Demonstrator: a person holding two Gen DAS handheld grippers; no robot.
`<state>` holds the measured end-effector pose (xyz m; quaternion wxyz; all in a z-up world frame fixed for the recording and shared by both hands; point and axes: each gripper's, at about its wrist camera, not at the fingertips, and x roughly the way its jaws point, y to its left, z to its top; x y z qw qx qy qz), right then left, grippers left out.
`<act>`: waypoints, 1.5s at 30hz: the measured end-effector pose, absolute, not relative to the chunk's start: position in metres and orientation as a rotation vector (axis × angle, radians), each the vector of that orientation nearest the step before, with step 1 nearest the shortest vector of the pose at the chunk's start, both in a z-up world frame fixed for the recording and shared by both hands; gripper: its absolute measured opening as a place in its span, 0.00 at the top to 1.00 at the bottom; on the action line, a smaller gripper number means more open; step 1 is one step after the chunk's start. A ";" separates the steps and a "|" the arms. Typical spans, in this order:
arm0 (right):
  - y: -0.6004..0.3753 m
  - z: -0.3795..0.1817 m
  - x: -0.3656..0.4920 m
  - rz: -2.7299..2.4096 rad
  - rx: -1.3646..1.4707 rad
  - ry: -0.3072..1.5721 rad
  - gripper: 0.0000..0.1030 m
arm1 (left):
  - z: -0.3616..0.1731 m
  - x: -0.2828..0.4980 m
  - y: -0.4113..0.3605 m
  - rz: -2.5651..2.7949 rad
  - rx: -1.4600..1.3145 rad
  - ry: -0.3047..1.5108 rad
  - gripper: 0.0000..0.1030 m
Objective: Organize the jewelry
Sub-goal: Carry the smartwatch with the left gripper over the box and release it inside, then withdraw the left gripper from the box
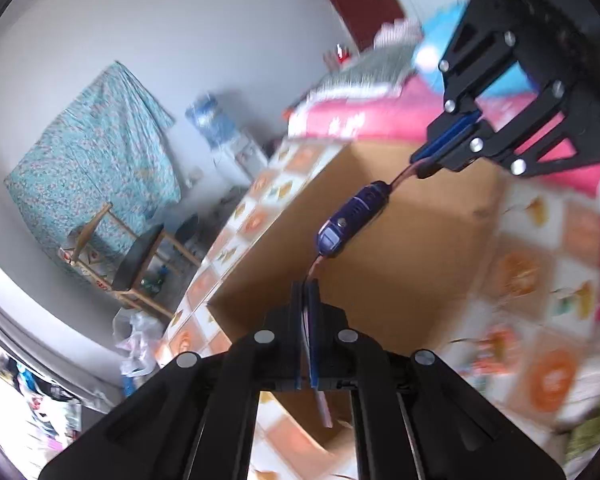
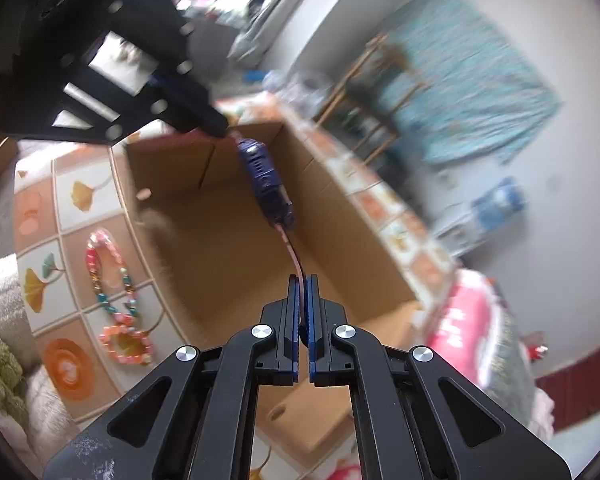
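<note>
Two black two-finger claws hold one wristwatch stretched between them in the air, above an open cardboard box. The watch has a dark blue body with a small pale face, and a thin pinkish strap running out of each end.

The left claw is pressed closed on one end of the strap, which passes between its blue pads and pokes out behind them. The right claw, seen at the far right of the left camera's view, is clamped closed on the other end of the strap.

From the right camera, the right claw fills the near edge, and the left claw comes in from the far left, with the watch hanging between them over the box.

The box sits on a cloth patterned in orange and white squares with leaf prints. On that cloth, left of the box, lie a multicoloured bead necklace and, just nearer, a pink bead bracelet, touching or nearly touching it.

Much of the background is blurred.
</note>
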<state>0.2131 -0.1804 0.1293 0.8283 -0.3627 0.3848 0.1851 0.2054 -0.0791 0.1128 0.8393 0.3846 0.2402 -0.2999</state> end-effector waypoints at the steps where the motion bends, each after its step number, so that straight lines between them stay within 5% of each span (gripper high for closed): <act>1: -0.181 0.119 0.222 0.410 -0.777 0.846 0.99 | 0.105 0.222 -0.083 -0.621 0.846 0.522 0.97; 12: -0.205 0.054 0.355 0.490 -0.686 1.136 0.96 | 0.010 0.291 -0.119 -0.605 1.247 0.530 0.97; 16: -0.211 0.044 0.358 0.483 -0.673 1.203 0.80 | -0.013 0.281 -0.126 -0.649 1.393 0.532 0.97; 19: -0.214 0.048 0.351 0.511 -0.632 1.219 0.80 | -0.016 0.274 -0.126 -0.690 1.415 0.550 0.94; 27: -0.215 0.077 0.351 0.533 -0.449 1.233 0.79 | 0.029 0.280 -0.101 -0.726 1.166 0.672 0.89; 34: -0.208 0.075 0.370 0.490 -0.301 1.262 0.50 | 0.101 0.283 -0.027 -0.573 0.698 0.687 0.82; 45: -0.191 -0.020 0.387 0.452 0.072 1.718 0.50 | 0.086 0.181 0.057 -0.353 0.312 0.676 0.56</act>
